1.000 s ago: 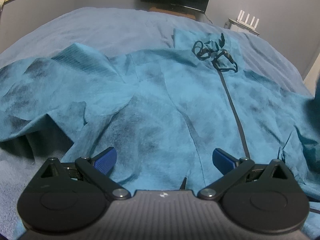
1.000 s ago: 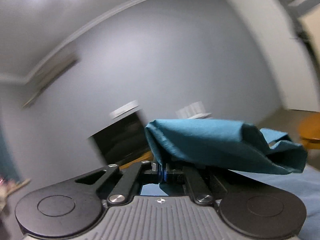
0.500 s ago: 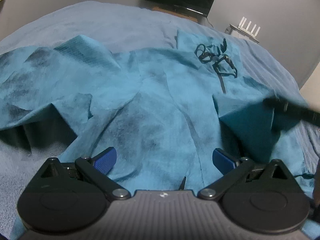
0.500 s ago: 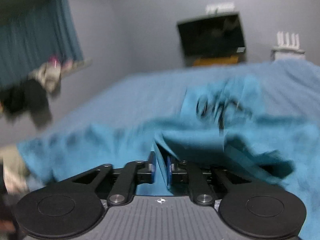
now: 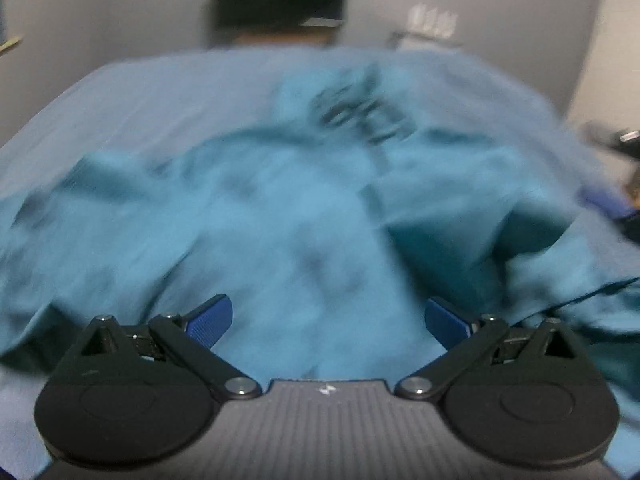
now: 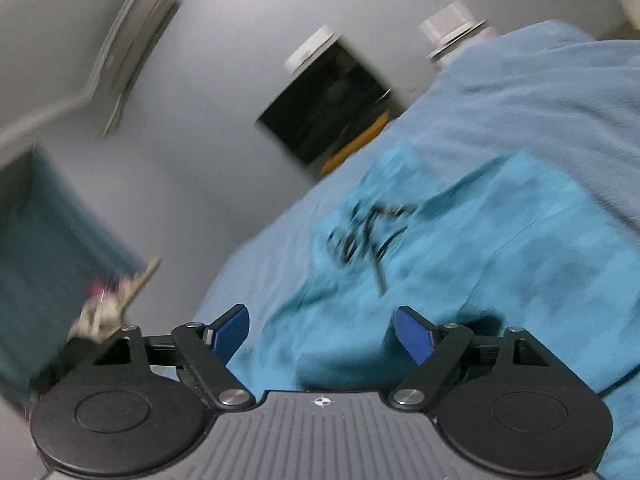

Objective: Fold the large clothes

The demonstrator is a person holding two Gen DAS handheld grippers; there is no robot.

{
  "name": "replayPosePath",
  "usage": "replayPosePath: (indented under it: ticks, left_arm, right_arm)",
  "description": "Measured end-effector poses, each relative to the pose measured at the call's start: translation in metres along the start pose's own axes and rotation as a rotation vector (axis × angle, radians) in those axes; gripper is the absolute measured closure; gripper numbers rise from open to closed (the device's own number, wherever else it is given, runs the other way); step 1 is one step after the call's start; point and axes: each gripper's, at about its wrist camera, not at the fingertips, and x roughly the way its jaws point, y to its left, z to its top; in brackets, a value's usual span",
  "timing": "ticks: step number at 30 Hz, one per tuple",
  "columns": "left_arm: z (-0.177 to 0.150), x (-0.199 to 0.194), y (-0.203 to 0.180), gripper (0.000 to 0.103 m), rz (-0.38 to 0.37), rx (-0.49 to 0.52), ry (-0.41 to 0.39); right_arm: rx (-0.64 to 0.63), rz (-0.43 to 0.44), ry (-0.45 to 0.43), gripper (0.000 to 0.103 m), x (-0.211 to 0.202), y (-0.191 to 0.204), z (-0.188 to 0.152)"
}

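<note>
Though both views are smeared by motion, the item reads plainly: one large teal garment [image 5: 280, 216], spread rumpled over a blue bedspread [image 5: 160, 92], directly ahead of and beneath the left gripper [image 5: 328, 320].

Condition of grippers: the left gripper has its blue pads [image 5: 210, 318] spread wide, nothing between them, fabric lying below. The right gripper [image 6: 322, 332] is likewise released, jaws apart and empty, tilted so that the garment [image 6: 500, 248] lies ahead and to its right.

Fittings: a dark drawstring or cord tangle [image 5: 360, 112] sits on the far part of the cloth, well ahead of both grippers. A doubled-over flap [image 5: 452, 248] lies ahead-right of the left gripper, showing a darker underside.

Handling, judged: soft, light, limp; holds creases loosely and will sag and drag when lifted by a single point. Not fragile. The weave looks matte, so slip in the pads seems unlikely, though a thin single layer may pull out under its own trailing weight.

Where to take hold, judged: at an edge or corner, pinching hem or seam, one gripper to each side, clear of the loose cord.

Surroundings: grey wall, dark screen [image 6: 328, 108] beyond the bed.
</note>
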Motion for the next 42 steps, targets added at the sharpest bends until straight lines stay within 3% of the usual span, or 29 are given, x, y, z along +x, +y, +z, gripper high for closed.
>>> replayPosePath:
  ticks: [4, 8, 12, 17, 19, 20, 24, 25, 29, 31, 36, 38, 39, 40, 42]
  left_arm:
    - [0.03, 0.011, -0.048, 0.0, -0.115, 0.079, 0.0]
    - [0.035, 0.032, -0.113, 0.0, -0.178, 0.35, -0.003]
    - [0.011, 0.049, -0.159, 0.009, -0.22, 0.591, 0.055]
    - [-0.019, 0.07, -0.167, 0.013, -0.184, 0.683, 0.167]
    - [-0.025, 0.076, -0.161, 0.017, -0.211, 0.674, 0.202]
    - [-0.025, 0.078, -0.157, 0.023, -0.223, 0.644, 0.207]
    - [-0.023, 0.087, -0.143, 0.1, -0.16, 0.585, 0.216]
    - [-0.021, 0.085, -0.136, 0.103, -0.161, 0.556, 0.189]
    - [0.001, 0.059, -0.102, 0.103, -0.202, 0.352, 0.031]
    - [0.009, 0.052, -0.09, 0.103, -0.262, 0.308, 0.018]
    - [-0.009, 0.056, -0.122, 0.097, -0.265, 0.536, 0.093]
    - [-0.021, 0.062, -0.136, 0.081, -0.263, 0.62, 0.122]
    - [-0.029, 0.063, -0.143, 0.064, -0.252, 0.66, 0.126]
    - [-0.034, 0.065, -0.15, 0.058, -0.228, 0.705, 0.12]
    - [-0.04, 0.068, -0.155, 0.057, -0.196, 0.757, 0.1]
  right_arm:
    - [0.085, -0.009, -0.071, 0.017, 0.01, -0.03, 0.008]
    - [0.14, -0.066, -0.097, 0.017, 0.024, -0.062, 0.003]
    - [0.206, -0.089, -0.087, 0.017, 0.036, -0.086, 0.001]
    - [0.212, -0.085, -0.073, 0.017, 0.046, -0.096, -0.001]
    - [0.208, -0.085, -0.064, 0.017, 0.048, -0.097, -0.002]
    - [0.208, -0.086, -0.059, 0.017, 0.047, -0.096, -0.002]
    - [0.199, -0.088, -0.047, 0.017, 0.052, -0.096, -0.002]
    - [0.201, -0.089, -0.047, 0.017, 0.052, -0.096, -0.001]
    - [0.203, -0.095, -0.041, 0.017, 0.055, -0.097, -0.002]
    - [0.2, -0.096, -0.037, 0.017, 0.057, -0.096, -0.002]
    - [0.175, -0.111, -0.015, 0.017, 0.065, -0.094, -0.004]
    - [0.161, -0.12, -0.007, 0.017, 0.067, -0.093, -0.006]
    - [0.157, -0.122, -0.005, 0.017, 0.067, -0.093, -0.007]
    - [0.154, -0.125, -0.004, 0.016, 0.067, -0.093, -0.007]
    - [0.148, -0.129, 0.0, 0.016, 0.067, -0.093, -0.008]
